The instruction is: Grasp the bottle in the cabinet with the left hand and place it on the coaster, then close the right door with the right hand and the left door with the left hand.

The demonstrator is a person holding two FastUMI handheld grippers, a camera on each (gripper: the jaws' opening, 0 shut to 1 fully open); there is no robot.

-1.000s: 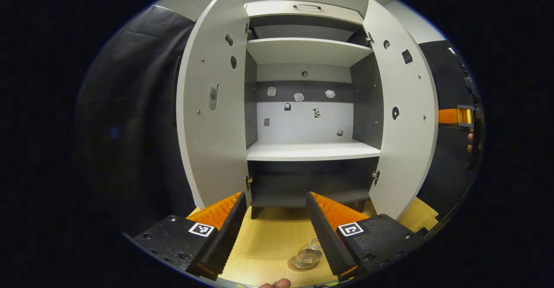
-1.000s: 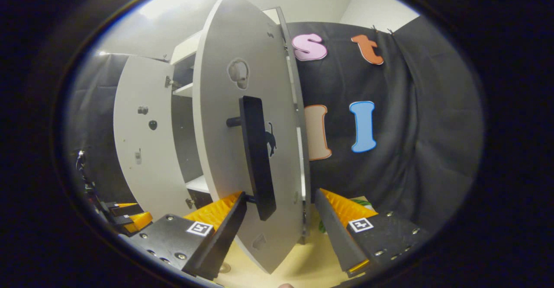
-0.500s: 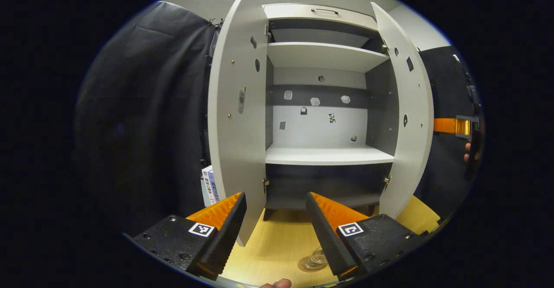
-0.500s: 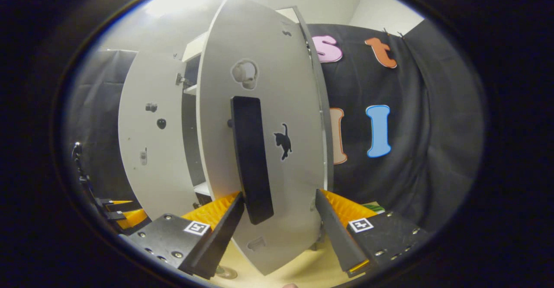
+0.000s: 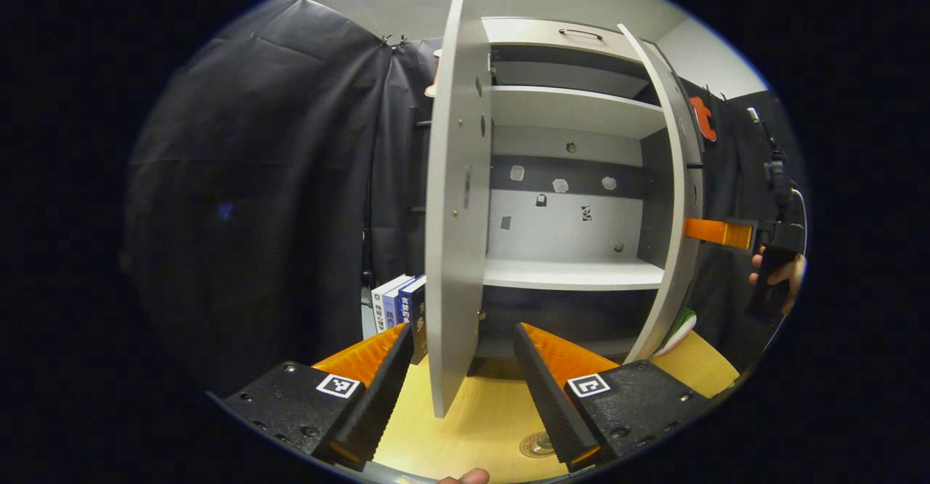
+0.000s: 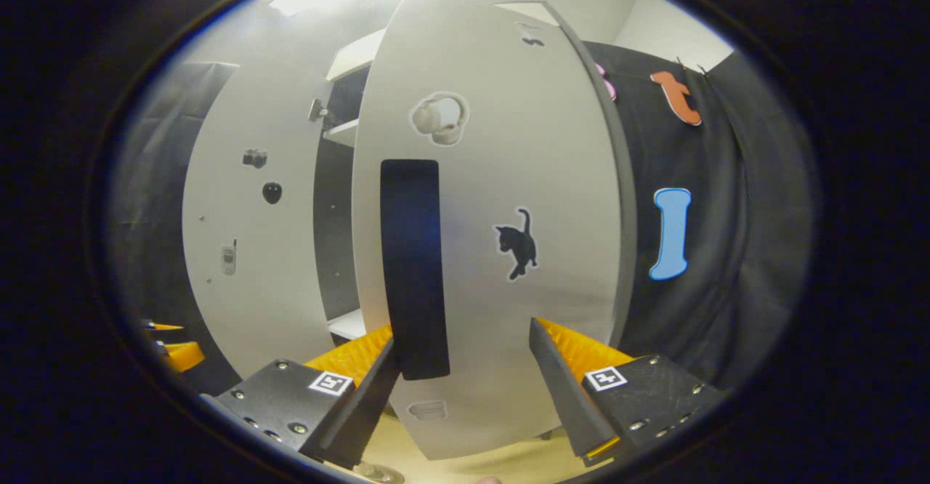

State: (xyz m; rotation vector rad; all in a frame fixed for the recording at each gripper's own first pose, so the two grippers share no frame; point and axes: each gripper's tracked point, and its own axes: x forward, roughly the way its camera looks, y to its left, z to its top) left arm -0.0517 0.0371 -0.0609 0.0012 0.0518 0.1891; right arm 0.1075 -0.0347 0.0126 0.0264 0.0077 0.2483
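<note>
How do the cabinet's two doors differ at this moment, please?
The right door shows its outer face with a long dark handle in the right gripper view; the left door shows its inner face. The right gripper faces the right door; the left gripper straddles the left door's lower edge. Both are open.

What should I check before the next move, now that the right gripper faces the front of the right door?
1. Middle shelf free of the bottle: ok.
2. Bottle standing on the coaster: cannot tell; a finger hides most of the coaster.
3. Right gripper open, facing the right door beside its black handle: ok.
4. Right door fully closed: not ok; it stands ajar.
5. Right gripper touching the door: cannot tell.
6. Left gripper open, with the left door edge-on ahead of it: ok.
</note>
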